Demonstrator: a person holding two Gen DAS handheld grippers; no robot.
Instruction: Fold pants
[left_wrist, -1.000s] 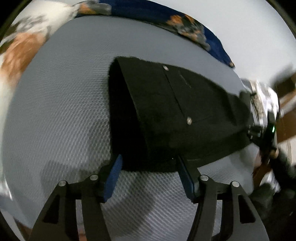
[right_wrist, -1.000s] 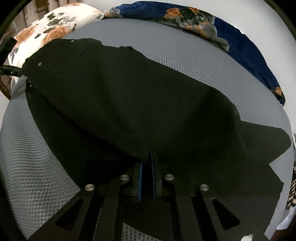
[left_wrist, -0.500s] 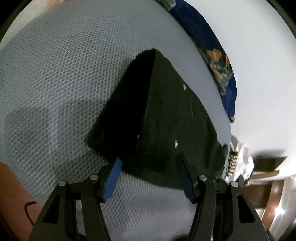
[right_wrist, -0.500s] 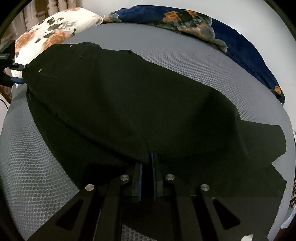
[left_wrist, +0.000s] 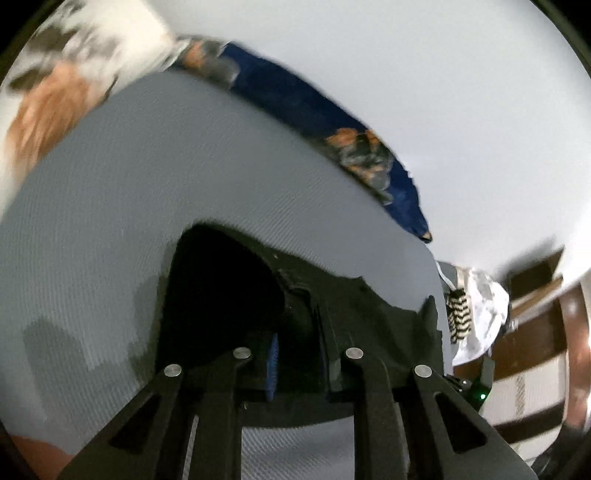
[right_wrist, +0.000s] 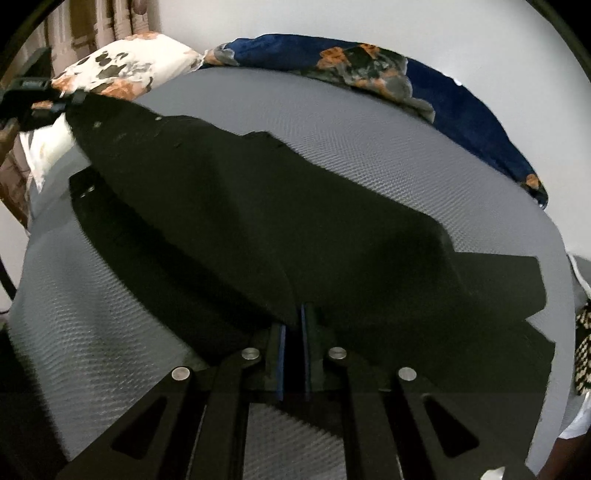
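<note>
Black pants (right_wrist: 277, 206) lie across a grey mesh bed cover (right_wrist: 369, 140). My right gripper (right_wrist: 293, 325) is shut on a fold of the black fabric near the front edge of the bed. In the left wrist view the waistband end of the pants (left_wrist: 351, 314) is bunched between the jaws of my left gripper (left_wrist: 299, 354), which are closing on it, with a blue pad (left_wrist: 273, 365) against the cloth. From the right wrist, the left gripper (right_wrist: 33, 96) shows at far left, holding that waist end raised off the bed. The legs trail to the right.
A white floral pillow (right_wrist: 122, 70) and a dark blue floral blanket (right_wrist: 369, 62) lie along the far edge by the pale wall. A black-and-white striped cloth (left_wrist: 458, 314) and brown wooden furniture (left_wrist: 535, 332) are past the bed's right end.
My left gripper's jaws went from wide apart around the waistband to closed on it, and the waist end has risen off the bed. My right gripper stayed shut on the fabric.
</note>
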